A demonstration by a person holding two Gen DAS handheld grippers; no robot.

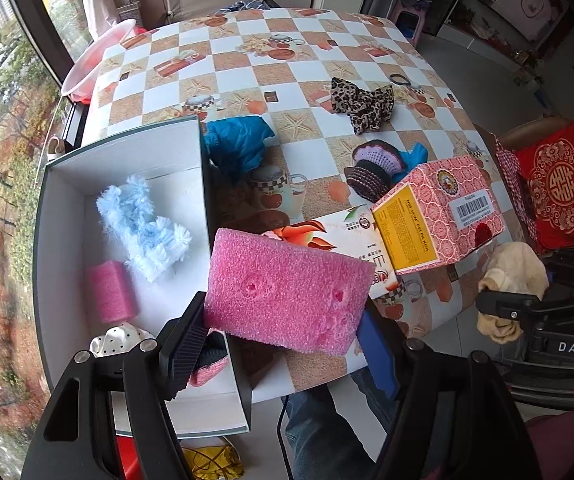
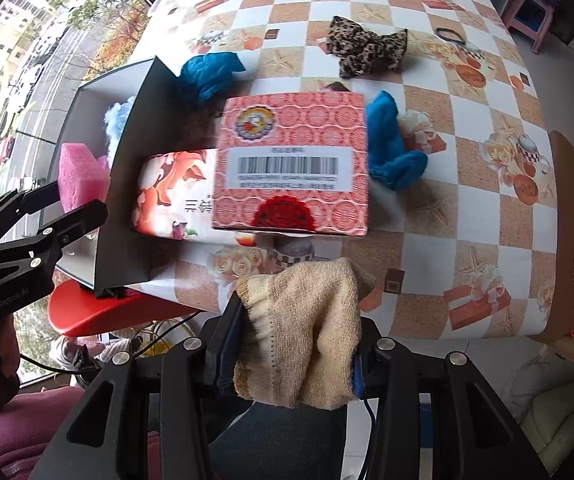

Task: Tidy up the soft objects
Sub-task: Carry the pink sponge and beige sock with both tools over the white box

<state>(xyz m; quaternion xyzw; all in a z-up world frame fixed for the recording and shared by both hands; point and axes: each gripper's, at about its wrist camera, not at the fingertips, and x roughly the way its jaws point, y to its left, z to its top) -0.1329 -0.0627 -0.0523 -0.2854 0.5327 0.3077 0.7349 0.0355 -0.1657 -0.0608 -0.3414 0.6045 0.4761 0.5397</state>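
Left tongs (image 1: 283, 332) clamped on load; right tongs (image 2: 295, 356) likewise.

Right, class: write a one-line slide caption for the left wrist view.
Left claw holds a pink sponge beside the white box of soft things.

Storage box (image 1: 67, 184): left gripper (image 1: 283, 344) is covering its near wall.
Dotted white item (image 1: 121, 338): gripper finger at 3 o'clock is hiding part of it.
Floral box (image 2: 175, 196): pink carton (image 2: 293, 168) is overlapping its 3 o'clock end; its print is blurring.
Crocheted piece (image 1: 375, 166): carton is occluding its 5 o'clock side.
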